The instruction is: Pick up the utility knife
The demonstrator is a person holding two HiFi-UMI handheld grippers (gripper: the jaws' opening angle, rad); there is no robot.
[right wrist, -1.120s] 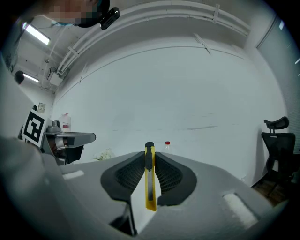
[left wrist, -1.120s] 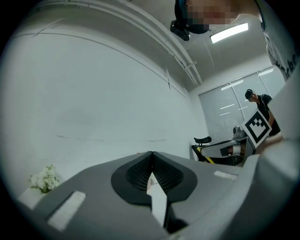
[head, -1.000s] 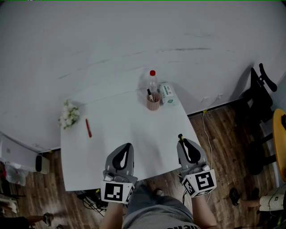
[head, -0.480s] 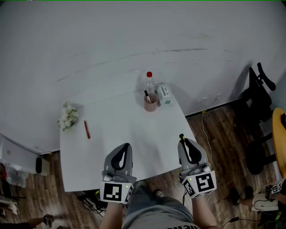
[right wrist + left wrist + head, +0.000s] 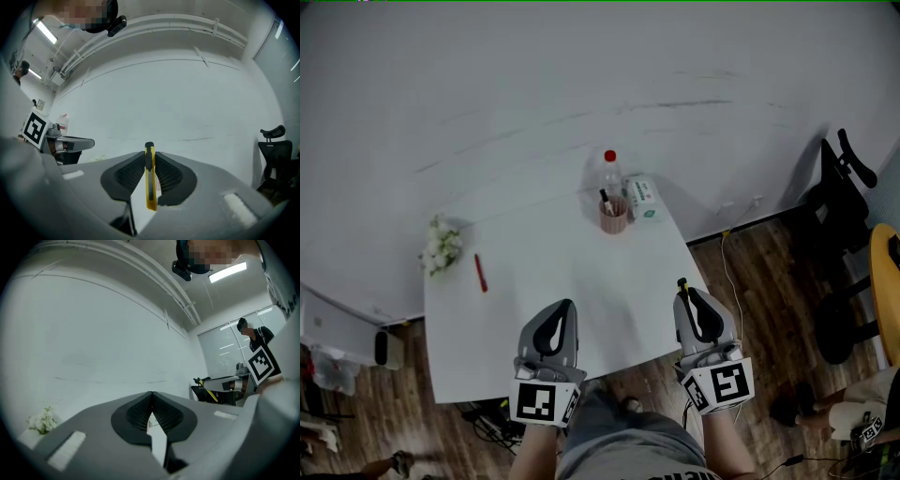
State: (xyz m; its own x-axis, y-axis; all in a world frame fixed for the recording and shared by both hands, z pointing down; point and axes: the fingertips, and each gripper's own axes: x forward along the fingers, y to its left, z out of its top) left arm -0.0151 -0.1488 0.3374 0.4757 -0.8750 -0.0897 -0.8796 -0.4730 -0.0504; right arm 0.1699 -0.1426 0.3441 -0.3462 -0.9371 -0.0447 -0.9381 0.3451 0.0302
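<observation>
Little has changed in the last second: my right gripper (image 5: 685,297) stays clamped on the knife (image 5: 149,185), level over the table's (image 5: 581,281) near corner, my left gripper (image 5: 151,397) closed and empty, so I judge the pickup done.

The white table (image 5: 572,300) bears flowers (image 5: 441,249), perhaps a red pen (image 5: 479,273), a cup (image 5: 613,220), bottle (image 5: 609,174) and box (image 5: 644,199).
</observation>
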